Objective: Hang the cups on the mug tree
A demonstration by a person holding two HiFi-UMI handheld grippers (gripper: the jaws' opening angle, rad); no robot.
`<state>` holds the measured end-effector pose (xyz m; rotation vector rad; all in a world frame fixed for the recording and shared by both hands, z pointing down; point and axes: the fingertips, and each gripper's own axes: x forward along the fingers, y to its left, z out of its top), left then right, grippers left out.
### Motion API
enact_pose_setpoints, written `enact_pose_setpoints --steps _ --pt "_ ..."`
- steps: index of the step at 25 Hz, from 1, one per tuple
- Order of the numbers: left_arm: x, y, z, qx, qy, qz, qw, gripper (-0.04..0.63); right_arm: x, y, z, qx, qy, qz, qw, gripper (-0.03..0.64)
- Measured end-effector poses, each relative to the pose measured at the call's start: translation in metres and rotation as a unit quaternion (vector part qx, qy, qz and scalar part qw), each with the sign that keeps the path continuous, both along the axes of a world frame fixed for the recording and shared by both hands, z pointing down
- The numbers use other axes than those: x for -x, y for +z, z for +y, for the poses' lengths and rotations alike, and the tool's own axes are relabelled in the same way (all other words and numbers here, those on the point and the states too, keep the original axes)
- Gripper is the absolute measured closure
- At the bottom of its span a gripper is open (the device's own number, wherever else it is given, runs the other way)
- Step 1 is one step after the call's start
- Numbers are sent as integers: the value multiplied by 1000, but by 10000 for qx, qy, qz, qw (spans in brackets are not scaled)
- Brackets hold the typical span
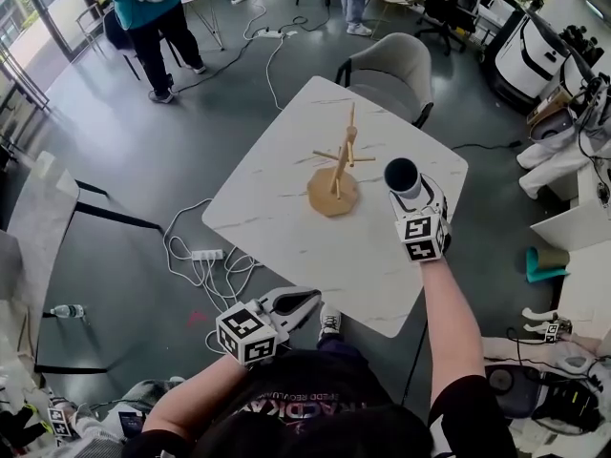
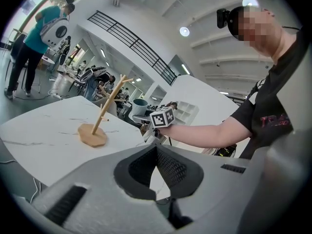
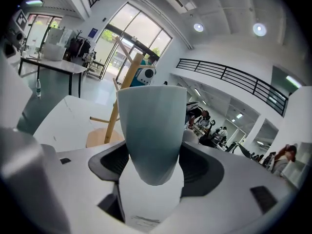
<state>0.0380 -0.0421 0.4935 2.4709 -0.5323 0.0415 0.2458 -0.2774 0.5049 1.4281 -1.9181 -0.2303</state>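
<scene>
A wooden mug tree (image 1: pixel 337 168) stands bare near the middle of the white marble table (image 1: pixel 286 208). Just to its right my right gripper (image 1: pixel 410 197) is shut on a grey-blue cup (image 1: pixel 402 175), held with its mouth up above the table. In the right gripper view the cup (image 3: pixel 152 130) fills the space between the jaws, and the mug tree (image 3: pixel 124 84) rises just behind it to the left. My left gripper (image 1: pixel 307 300) hangs off the table's near corner, shut and empty. The left gripper view shows the mug tree (image 2: pixel 108 106) and the cup (image 2: pixel 140 106) farther off.
A grey chair (image 1: pixel 393 71) stands at the table's far side. A power strip with cables (image 1: pixel 204 256) lies on the floor left of the table. A person (image 1: pixel 143 17) stands at the far left. Equipment crowds the right edge.
</scene>
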Motion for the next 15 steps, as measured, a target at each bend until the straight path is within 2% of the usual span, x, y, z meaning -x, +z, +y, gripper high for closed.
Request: enact_pose_setpoints --steps 9,12,15 --pt "15 -2 20 -114 4 62 9999 598 -6 1 1 252 210 910 9953 298" --pt "21 -5 22 -138 8 86 9999 598 -6 -1 -3 385 227 1388 9893 298" --pt "26 -7 25 -158 6 117 9998 598 -5 -2 -7 516 154 2002 9783 298"
